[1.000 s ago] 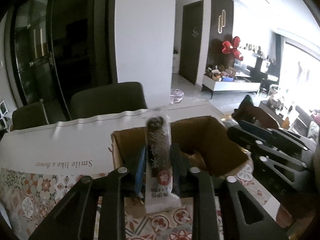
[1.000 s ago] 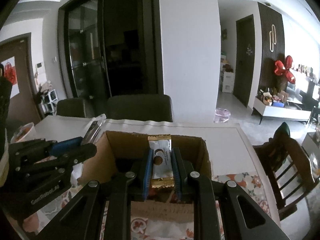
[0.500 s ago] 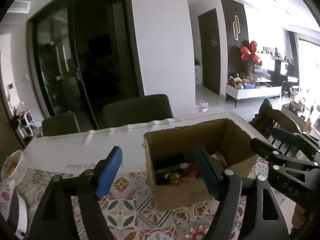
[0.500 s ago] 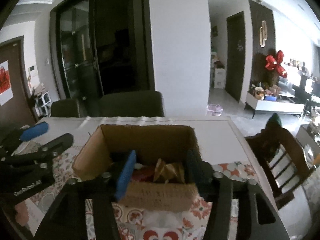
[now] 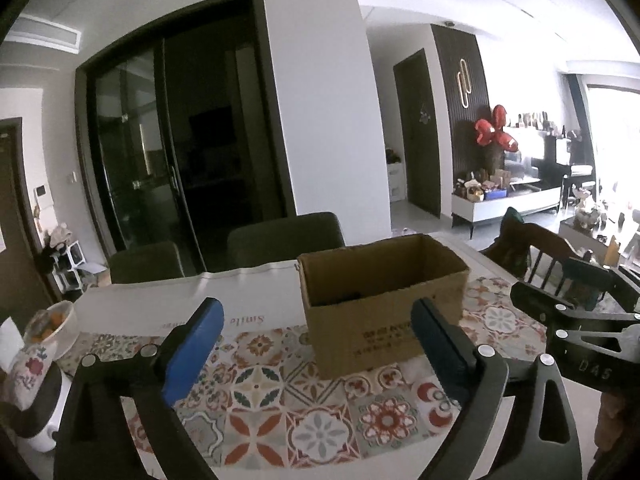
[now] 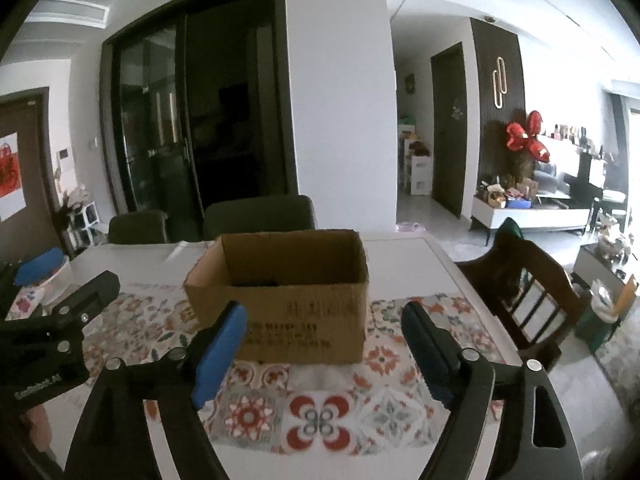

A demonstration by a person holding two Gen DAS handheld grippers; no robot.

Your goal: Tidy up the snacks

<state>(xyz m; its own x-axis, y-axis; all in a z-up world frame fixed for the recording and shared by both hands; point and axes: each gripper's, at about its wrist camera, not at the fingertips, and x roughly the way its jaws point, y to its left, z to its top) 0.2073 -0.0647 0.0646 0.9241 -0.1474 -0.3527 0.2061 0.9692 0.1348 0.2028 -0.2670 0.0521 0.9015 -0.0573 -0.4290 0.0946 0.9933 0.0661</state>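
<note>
An open brown cardboard box stands on the patterned tablecloth. Only a dark bit of its contents shows over the rim. My left gripper sits back from the box, on its near left; its jaws are still opening with nothing between them. In the right wrist view my right gripper faces the box's front wall, short of it. Its jaws are opening too, and they hold nothing. Each gripper shows at the edge of the other's view, the right gripper and the left gripper.
A white bowl of orange food and a floral packet sit at the table's left end. Two dark chairs stand behind the table, a wooden chair at its right. A white runner covers the far half.
Both grippers let go of their snack packets over the box, opened wide and drew back from it. The packets are now out of sight.
</note>
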